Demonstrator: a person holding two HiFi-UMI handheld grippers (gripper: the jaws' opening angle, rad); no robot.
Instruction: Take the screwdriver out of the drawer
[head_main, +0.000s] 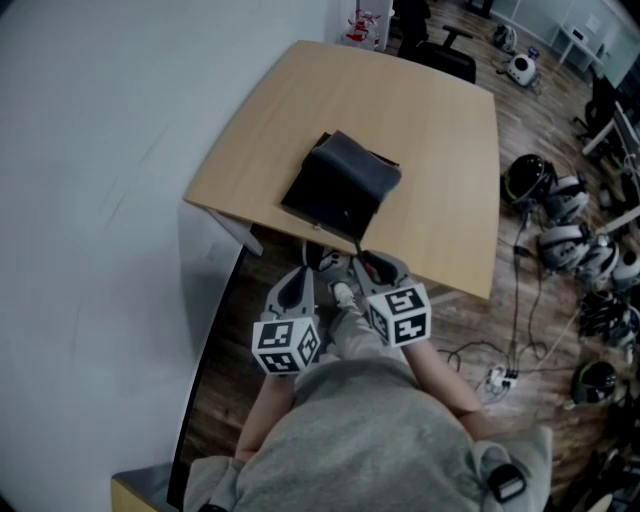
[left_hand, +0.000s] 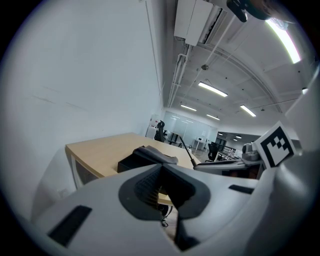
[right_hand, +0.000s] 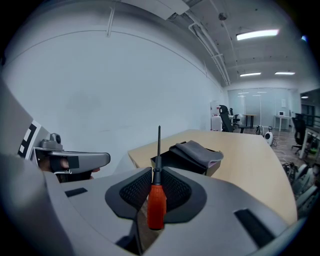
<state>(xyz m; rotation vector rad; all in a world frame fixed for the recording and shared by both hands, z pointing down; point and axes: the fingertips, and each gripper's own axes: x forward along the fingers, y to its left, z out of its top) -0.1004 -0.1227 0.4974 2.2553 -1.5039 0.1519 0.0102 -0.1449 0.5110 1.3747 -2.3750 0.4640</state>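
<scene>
In the right gripper view my right gripper (right_hand: 156, 192) is shut on the screwdriver (right_hand: 156, 205), which has a red handle and a thin black shaft standing up between the pads. In the head view the right gripper (head_main: 366, 262) hovers just off the front edge of the wooden table (head_main: 430, 150). A black drawer box (head_main: 338, 190) sits on that table near the edge, with a grey cloth (right_hand: 200, 151) on top. My left gripper (head_main: 305, 264) hangs beside the right one; its jaws (left_hand: 161, 170) meet with nothing between them.
A white wall (head_main: 90, 200) runs along the left. Several helmets (head_main: 565, 235) and cables with a power strip (head_main: 498, 378) lie on the wooden floor at the right. An office chair (head_main: 445, 58) stands at the table's far end.
</scene>
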